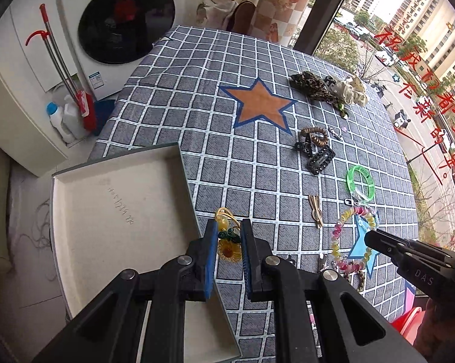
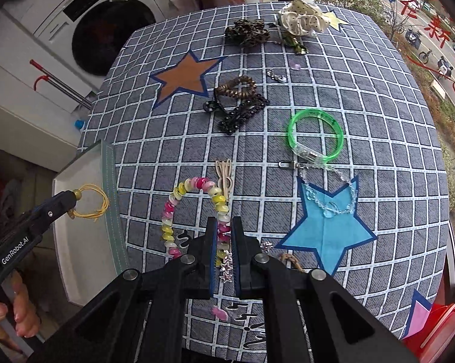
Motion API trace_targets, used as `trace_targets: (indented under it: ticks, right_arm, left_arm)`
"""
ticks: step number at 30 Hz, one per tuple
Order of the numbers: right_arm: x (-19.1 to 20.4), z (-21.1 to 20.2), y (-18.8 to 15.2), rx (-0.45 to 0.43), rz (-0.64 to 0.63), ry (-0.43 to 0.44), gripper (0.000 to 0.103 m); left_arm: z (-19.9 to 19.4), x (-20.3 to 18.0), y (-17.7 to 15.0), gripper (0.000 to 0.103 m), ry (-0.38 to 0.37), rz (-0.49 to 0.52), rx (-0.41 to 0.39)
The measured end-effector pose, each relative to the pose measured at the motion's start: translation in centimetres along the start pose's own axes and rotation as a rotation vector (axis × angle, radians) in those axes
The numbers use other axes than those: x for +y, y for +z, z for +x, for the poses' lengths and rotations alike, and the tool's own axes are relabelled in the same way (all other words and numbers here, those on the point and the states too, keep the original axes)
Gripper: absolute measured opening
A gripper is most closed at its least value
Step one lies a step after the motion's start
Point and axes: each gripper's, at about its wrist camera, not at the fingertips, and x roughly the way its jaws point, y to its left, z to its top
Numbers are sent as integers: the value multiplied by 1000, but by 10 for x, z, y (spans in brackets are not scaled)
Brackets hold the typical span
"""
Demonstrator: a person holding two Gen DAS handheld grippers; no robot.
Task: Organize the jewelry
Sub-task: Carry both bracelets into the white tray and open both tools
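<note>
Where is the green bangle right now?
The green bangle lies flat on the checked tablecloth, right of centre in the right wrist view. It sits beyond the blue star and to the right of the black hair clips.

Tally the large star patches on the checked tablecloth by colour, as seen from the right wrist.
Orange-brown star patch with a blue outline: 1
Light blue star patch with a dark blue outline: 1
Pale yellow star patch: 1
Pink patch with a blue border, cut off at the edge, shape unclear: not counted
Total: 3
</note>
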Motion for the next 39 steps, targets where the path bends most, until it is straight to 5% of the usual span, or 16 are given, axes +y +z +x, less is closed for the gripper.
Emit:
trace_targets:
  ticks: [15,35,37,39]
  right_arm:
    - [178,71,44,47,-263,174,9]
    - [226,169,54,211,-347,75,11]
    - [226,171,55,213,-343,82,16]
    - [226,167,57,209,-340,87,42]
  left_arm:
    - [38,123,8,22,115,-216,-46]
    - [91,133,-19,23,250,-241,57]
    - [91,132,-20,23,250,-239,61]
    - [90,131,-20,23,253,-238,68]
